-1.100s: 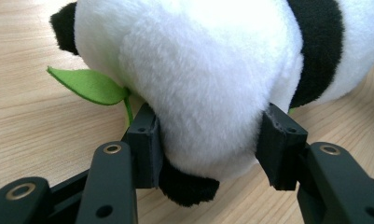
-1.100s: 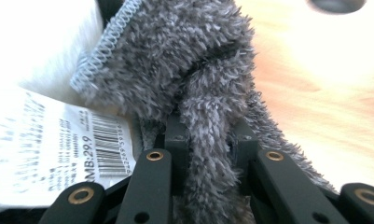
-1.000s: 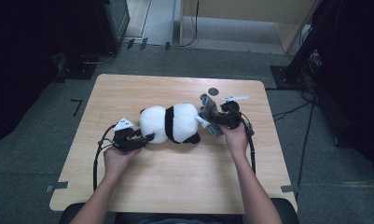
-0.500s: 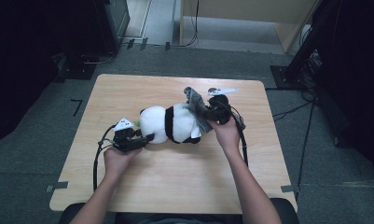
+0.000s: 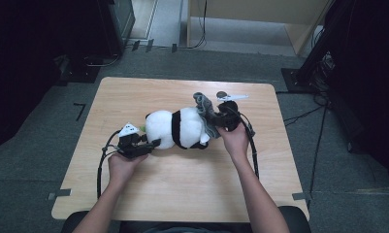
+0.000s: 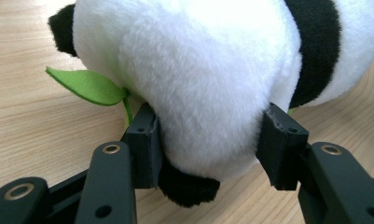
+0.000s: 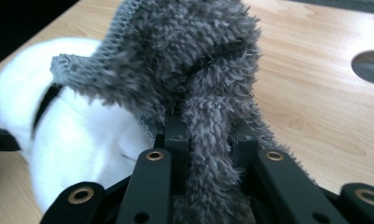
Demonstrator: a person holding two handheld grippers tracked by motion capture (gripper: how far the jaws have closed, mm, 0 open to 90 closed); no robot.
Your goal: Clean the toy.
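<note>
Evidently the left gripper point(image 6: 208, 149) is clamping the plush panda point(image 5: 178, 128) by its rump, anchoring it on the table point(image 5: 182, 194), while the right gripper point(image 7: 207, 140) is pinching the grey fuzzy sock point(image 7: 194, 70) just beyond the panda's head, apparently for dressing it.

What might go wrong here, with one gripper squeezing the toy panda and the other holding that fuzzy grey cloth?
1. The left gripper pinches only soft plush at one end of the panda, so a pull from the cloth side might slide the toy out of the pads.
2. The grey cloth is bunched between the right gripper jaws; it may snag or slip free rather than stretch over the panda.
3. The green felt leaf lies close to the left pad and might get caught.
</note>
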